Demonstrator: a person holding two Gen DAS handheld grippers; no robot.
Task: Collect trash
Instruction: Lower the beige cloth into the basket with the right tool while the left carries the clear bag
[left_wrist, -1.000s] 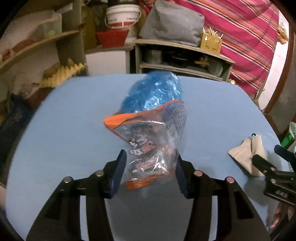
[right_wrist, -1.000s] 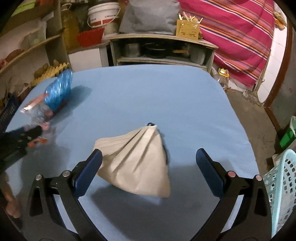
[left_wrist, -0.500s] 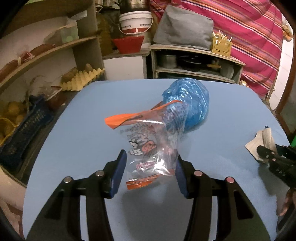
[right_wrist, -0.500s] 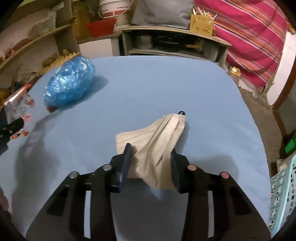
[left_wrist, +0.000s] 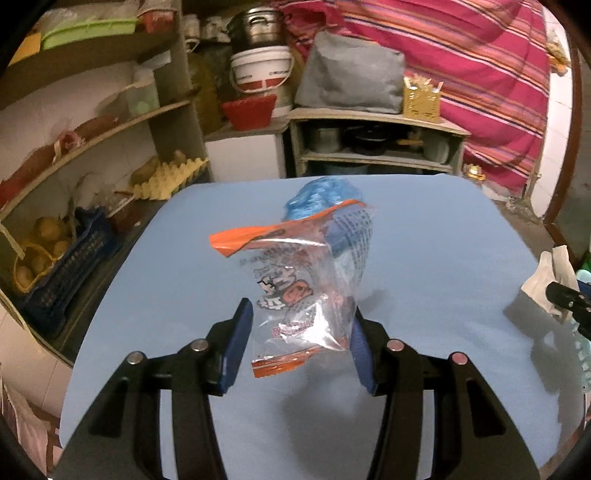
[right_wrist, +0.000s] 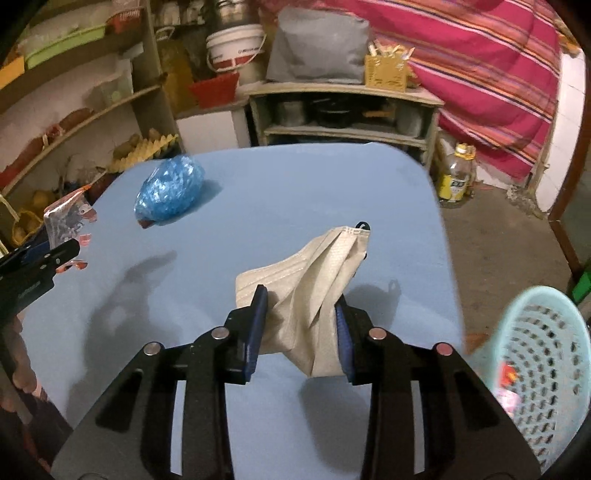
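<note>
My left gripper (left_wrist: 301, 325) is shut on a clear plastic snack bag (left_wrist: 306, 280) with orange edges and holds it above the blue table (left_wrist: 424, 251). My right gripper (right_wrist: 300, 314) is shut on a crumpled beige face mask (right_wrist: 314, 280), lifted off the table (right_wrist: 258, 206). A crumpled blue plastic bag (right_wrist: 170, 191) lies on the table's far left; in the left wrist view it (left_wrist: 317, 195) sits behind the snack bag. The left gripper and its bag (right_wrist: 66, 221) show at the left edge of the right wrist view. The mask (left_wrist: 550, 280) shows at the right edge of the left wrist view.
A light-blue perforated basket (right_wrist: 543, 365) with some trash inside stands off the table's right edge, on the floor. A plastic bottle (right_wrist: 456, 173) stands on the floor beyond the table. Shelves (left_wrist: 92, 140) with egg trays and crates line the left side.
My right gripper closed on the face mask and lifted it off the table, turning toward the basket. My left gripper rose with the snack bag, away from the blue bag.
</note>
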